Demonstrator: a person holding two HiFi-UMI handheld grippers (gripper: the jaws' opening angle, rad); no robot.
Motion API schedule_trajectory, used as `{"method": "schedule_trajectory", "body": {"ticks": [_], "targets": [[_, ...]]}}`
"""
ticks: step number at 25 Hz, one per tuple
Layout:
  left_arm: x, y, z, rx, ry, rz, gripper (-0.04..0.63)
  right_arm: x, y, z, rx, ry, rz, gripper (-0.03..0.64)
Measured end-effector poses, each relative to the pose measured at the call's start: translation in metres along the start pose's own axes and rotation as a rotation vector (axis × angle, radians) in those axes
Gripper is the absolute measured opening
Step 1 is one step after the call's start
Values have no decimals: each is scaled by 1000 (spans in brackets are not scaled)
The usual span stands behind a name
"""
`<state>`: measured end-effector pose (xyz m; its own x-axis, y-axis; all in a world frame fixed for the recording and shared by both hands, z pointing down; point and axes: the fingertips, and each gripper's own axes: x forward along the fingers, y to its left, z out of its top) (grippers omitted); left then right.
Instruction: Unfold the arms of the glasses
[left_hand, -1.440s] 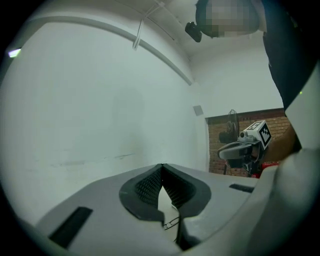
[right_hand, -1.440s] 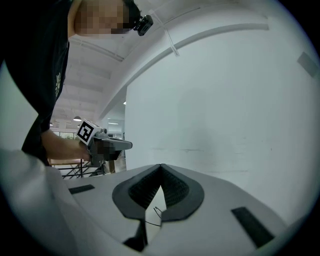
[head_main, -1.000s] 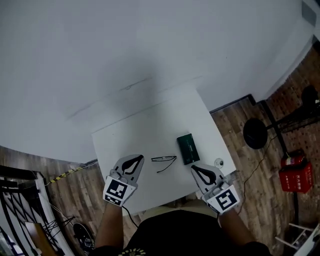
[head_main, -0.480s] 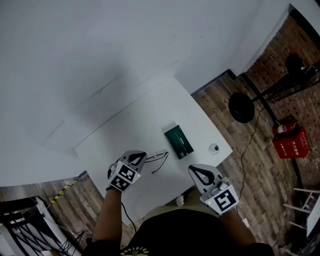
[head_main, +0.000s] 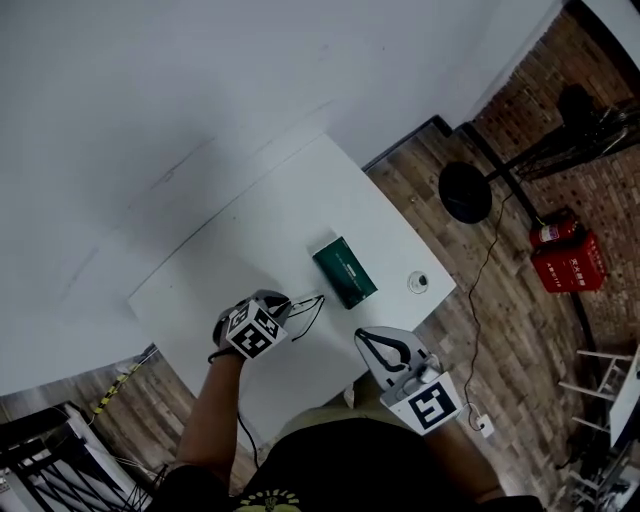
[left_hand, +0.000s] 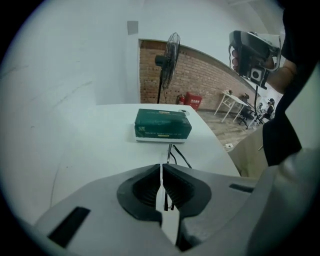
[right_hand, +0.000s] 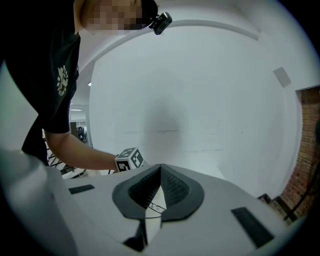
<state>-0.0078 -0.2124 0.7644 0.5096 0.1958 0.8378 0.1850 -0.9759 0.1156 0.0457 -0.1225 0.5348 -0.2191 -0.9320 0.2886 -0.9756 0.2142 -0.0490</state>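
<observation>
The left gripper has dropped, jaws pressed together and holding nothing, onto the glasses lying on the counter just beside the green box; the right gripper, likewise closed and empty, waits nearer the person, so unfolding has probably not begun.

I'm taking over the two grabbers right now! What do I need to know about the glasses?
Left gripper: jaws together, tip pointing down right at the thin dark-framed glasses on the white table; no grip visible.
Right gripper: shut, empty, off to the right.
Dark green box lies just beyond the glasses.
Done: nothing that shows.
Left: unfold both arms; how they lie now is too small to tell.
</observation>
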Motion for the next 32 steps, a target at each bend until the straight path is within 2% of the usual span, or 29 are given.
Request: {"method": "schedule_trajectory", "body": {"ticks": [5, 8, 13, 18, 23, 32], "targets": [[22, -6, -17, 21, 96, -73, 9, 6, 13, -5, 7, 26, 9, 0], [34, -6, -22, 41, 146, -92, 26, 4, 15, -10, 11, 32, 3, 0], [45, -10, -23, 48, 176, -129, 55, -3, 15, -19, 26, 44, -17, 0], [53, -18, -30, 87, 260, -173, 67, -9, 7, -20, 41, 42, -42, 0], [60, -18, -34, 92, 300, -159, 67, -12, 3, -20, 36, 32, -48, 0], [56, -14, -32, 65, 274, -83, 40, -12, 3, -13, 27, 22, -39, 0]]}}
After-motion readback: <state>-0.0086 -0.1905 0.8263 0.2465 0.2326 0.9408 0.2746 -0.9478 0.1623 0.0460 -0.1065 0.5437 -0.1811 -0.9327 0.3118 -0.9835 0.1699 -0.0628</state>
